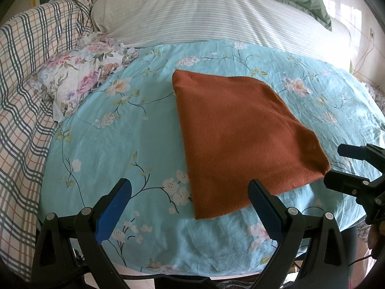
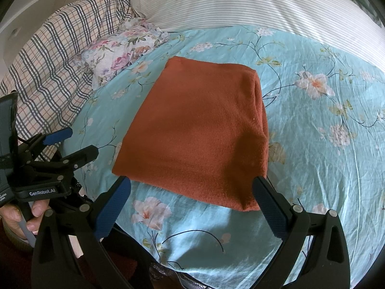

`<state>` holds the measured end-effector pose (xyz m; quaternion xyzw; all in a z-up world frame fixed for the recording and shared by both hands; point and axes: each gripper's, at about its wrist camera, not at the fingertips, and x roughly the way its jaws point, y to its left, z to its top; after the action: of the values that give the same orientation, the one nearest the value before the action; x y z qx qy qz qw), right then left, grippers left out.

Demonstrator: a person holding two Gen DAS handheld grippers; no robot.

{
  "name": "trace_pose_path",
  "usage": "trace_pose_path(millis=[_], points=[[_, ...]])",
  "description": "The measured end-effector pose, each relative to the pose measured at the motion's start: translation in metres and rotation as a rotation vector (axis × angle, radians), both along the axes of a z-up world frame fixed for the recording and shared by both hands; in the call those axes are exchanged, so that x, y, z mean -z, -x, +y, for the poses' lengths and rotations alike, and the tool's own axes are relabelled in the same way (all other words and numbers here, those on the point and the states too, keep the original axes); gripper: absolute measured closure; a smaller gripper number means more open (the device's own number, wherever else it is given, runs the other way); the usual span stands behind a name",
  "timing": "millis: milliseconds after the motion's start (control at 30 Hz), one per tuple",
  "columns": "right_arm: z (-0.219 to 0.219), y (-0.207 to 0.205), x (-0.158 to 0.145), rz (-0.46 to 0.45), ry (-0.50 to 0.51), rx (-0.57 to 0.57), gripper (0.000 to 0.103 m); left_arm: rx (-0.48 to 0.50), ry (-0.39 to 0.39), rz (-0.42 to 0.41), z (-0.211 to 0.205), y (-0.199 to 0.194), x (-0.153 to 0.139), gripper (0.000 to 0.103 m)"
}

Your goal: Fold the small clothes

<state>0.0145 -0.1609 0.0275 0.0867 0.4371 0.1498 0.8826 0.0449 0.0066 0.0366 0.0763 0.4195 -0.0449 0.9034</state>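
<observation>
The rust-orange knit garment [image 2: 195, 130] is lying folded into a compact rectangle on the blue floral bedsheet [image 2: 324, 144], its layered edge at three o'clock in the right wrist view. Both the left gripper [image 1: 190, 200] and the right gripper [image 2: 191, 198] are being held with jaws apart and empty, just short of the near hem at six o'clock, presumably so that a further fold can be taken or the finished piece released.

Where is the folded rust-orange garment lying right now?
The rust-orange garment lies flat on the blue floral sheet, centre in both views, right of the floral pillow.
</observation>
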Motion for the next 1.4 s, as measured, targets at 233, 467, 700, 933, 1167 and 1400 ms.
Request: trace_pose_path(millis=[233, 467, 700, 933, 1167, 1400], points=[[0.002, 0.0011, -0.0013, -0.002, 0.002, 0.002, 0.002, 0.0, -0.003, 0.0, -0.0006, 0.0003, -0.001, 0.005], [0.0015, 0.0003, -0.0015, -0.002, 0.001, 0.0, 0.002, 0.002, -0.004, 0.001, -0.0022, 0.0004, -0.0015, 0.005], [0.0021, 0.0006, -0.0016, -0.002, 0.0, 0.002, 0.002, 0.002, -0.004, 0.002, -0.0028, -0.0003, -0.0015, 0.005], [0.0019, -0.0005, -0.0016, 0.001, 0.0, 0.003, 0.002, 0.003, -0.005, 0.006, -0.0032, -0.0019, -0.0005, 0.005], [0.0003, -0.003, -0.0015, 0.0, -0.002, -0.001, 0.002, 0.004, -0.006, 0.011, -0.003, -0.0044, 0.0029, 0.005], [0.0007, -0.0031, -0.0016, 0.0, -0.001, 0.0, 0.002, 0.006, -0.006, 0.013, -0.0015, -0.0054, 0.005, 0.005]])
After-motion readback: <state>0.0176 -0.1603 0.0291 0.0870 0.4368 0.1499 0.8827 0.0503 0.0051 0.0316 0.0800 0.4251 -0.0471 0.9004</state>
